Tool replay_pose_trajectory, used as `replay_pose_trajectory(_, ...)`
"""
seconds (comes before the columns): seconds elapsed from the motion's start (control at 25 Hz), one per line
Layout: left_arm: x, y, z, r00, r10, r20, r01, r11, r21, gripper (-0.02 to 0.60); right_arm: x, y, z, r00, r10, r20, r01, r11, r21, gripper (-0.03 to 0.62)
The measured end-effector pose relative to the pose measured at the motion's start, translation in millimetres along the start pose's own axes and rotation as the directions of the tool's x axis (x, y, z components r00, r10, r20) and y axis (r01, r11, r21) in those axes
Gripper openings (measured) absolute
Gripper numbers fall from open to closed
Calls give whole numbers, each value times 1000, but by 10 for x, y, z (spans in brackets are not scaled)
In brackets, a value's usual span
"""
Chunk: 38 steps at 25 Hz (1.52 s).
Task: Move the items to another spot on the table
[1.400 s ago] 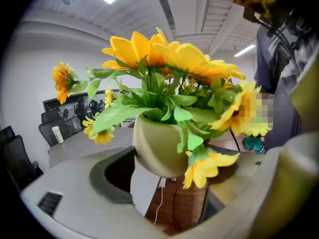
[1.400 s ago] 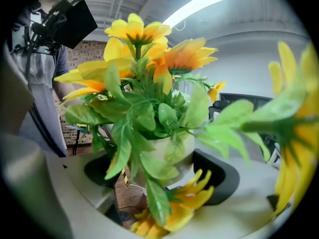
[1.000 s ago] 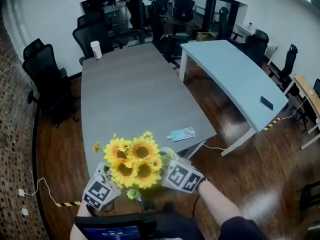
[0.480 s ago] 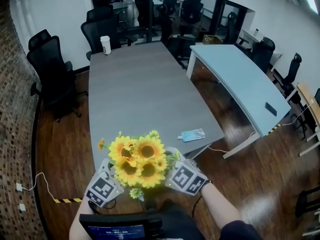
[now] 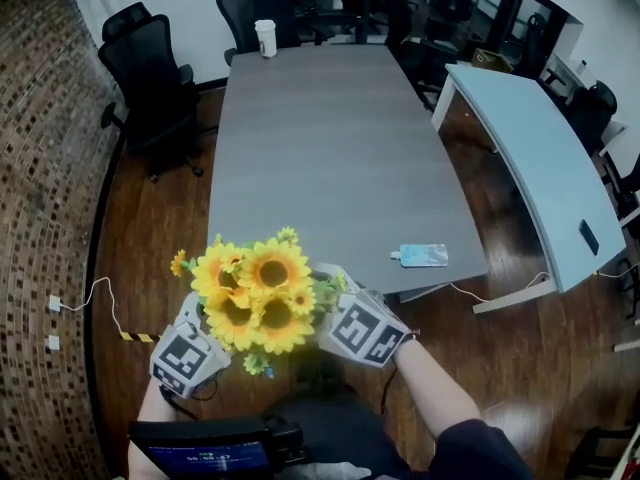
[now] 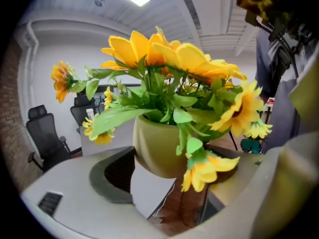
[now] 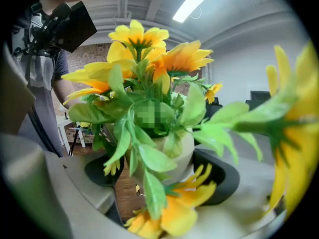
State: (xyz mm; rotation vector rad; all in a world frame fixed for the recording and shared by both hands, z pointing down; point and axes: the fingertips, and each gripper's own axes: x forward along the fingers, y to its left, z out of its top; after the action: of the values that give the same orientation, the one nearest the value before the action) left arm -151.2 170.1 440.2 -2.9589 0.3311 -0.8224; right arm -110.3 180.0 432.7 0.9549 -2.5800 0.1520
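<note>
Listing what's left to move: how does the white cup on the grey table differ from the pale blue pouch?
The white paper cup stands upright at the far end of the grey table; the flat pale blue pouch lies down near its near right corner. The cup is tall and round, the pouch thin and oblong. Both rest on the table, unheld.

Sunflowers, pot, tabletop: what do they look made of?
Sunflowers: likely fabric or plastic fakes. The petals are flat and evenly yellow, and the leaves are stiff and evenly green.
Pot: smooth pale olive wall with a faint sheen and no texture. It could be glazed ceramic or plastic; the look leaves it open.
Table: matt grey top with a streaky wood-grain pattern, probably laminate.
</note>
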Motion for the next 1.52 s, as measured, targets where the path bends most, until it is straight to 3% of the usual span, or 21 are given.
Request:
replay_pose_trajectory(0.12,-149,4,-101,994,91,-54,-94,993,-70,405,163,98,28,994,103,19,-103,994,-30,436)
replay_pose_trajectory(0.24,-399,94,-251,976,193,-100,-201,977,-75,405,411,233,129,976,211,50,-207,976,-60,436)
replay_pose_trajectory(0.36,-731,137,-383,948,291,-125,-307,943,-128,405,630,468,284,944,323,74,-316,944,-90,436)
replay_pose_trajectory(0.56,-1116,133,-631,902,383,-200,-417,893,-170,405,963,773,391,898,438,46,-426,891,-155,434)
replay_pose_trajectory(0.72,-1324,151,-828,882,425,-203,-464,858,-220,405,1164,959,458,866,498,42,-485,858,-170,434)
replay_pose_trajectory(0.96,-1665,393,-1263,867,457,-199,-497,826,-267,405,1722,1205,542,839,543,-25,-536,819,-204,434)
replay_pose_trajectory(1.12,-1964,830,-1497,870,473,-142,-494,823,-282,405,2261,1229,783,854,519,-45,-514,826,-231,433)
replay_pose_trajectory(1.36,-2493,1569,-1752,895,439,-70,-443,867,-228,405,3032,1237,1251,892,448,-53,-448,865,-224,434)
replay_pose_trajectory(1.52,-2849,1938,-1943,904,426,-40,-425,881,-208,405,3482,1330,1526,906,419,-61,-421,879,-225,434)
